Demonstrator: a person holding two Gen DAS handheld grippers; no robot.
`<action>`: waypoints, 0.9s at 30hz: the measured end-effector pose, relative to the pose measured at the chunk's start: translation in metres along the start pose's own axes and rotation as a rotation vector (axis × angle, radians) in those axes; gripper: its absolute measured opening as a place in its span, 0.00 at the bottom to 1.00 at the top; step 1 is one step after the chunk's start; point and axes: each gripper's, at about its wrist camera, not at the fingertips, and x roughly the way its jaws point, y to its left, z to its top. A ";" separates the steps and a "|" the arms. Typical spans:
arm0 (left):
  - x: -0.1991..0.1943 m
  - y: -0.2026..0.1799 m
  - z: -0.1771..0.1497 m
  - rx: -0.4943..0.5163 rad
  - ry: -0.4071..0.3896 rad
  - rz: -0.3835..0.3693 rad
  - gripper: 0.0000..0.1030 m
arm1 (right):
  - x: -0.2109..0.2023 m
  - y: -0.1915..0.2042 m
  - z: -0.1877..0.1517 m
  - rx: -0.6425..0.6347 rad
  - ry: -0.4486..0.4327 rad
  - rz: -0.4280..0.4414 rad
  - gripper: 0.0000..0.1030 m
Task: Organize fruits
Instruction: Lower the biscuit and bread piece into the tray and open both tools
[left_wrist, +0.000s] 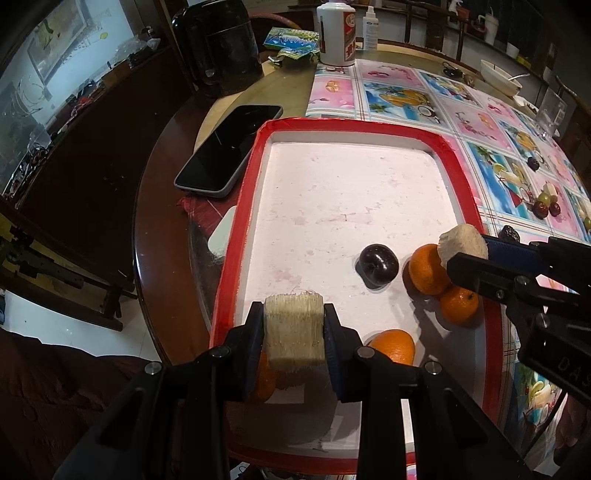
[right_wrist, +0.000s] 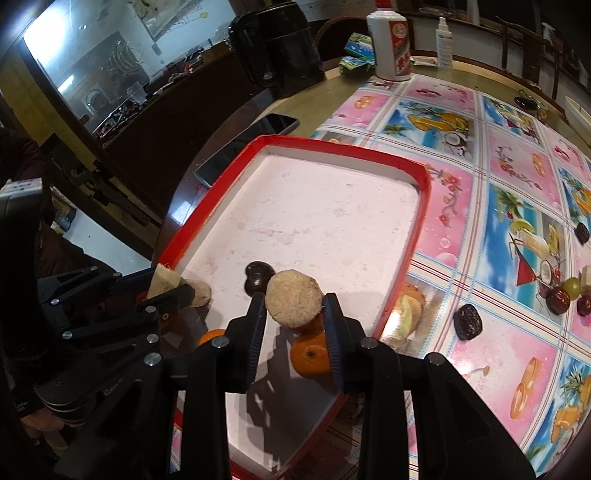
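Your left gripper (left_wrist: 294, 341) fingers clamp a fibrous beige sugarcane chunk (left_wrist: 293, 328); your right gripper (right_wrist: 294, 326) pinches a round-cut sugarcane piece (right_wrist: 293, 302). Both hover over the red-rimmed white foam tray (left_wrist: 448, 147) holding glossy oranges (left_wrist: 426, 269) and a dark plum (left_wrist: 377, 265) on the fruit-print tabletop (right_wrist: 517, 155).

Raised letters "DAS" are showing on the black plastic body of the right gripper (left_wrist: 461, 254), at the lower right edge of the left wrist view, where the frame is cutting the word off. In the right wrist view, faint pale lettering that seems to begin "Ge" is sitting on the black body of the left gripper (right_wrist: 173, 291); the rest is blurring out. The white cylindrical bottle (left_wrist: 337, 33) is carrying a red label with characters too small to read, and the blue label on the slim clear spray bottle (left_wrist: 370, 27) is likewise illegible.
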 end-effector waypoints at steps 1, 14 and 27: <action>0.000 -0.001 0.000 0.001 0.000 -0.002 0.29 | 0.000 -0.001 0.000 0.004 0.000 -0.002 0.32; 0.009 -0.006 0.002 0.011 0.044 -0.019 0.31 | 0.004 -0.012 -0.001 0.040 0.015 -0.011 0.33; 0.004 -0.027 0.006 0.046 0.032 -0.062 0.58 | -0.013 -0.035 -0.011 0.127 -0.009 -0.013 0.48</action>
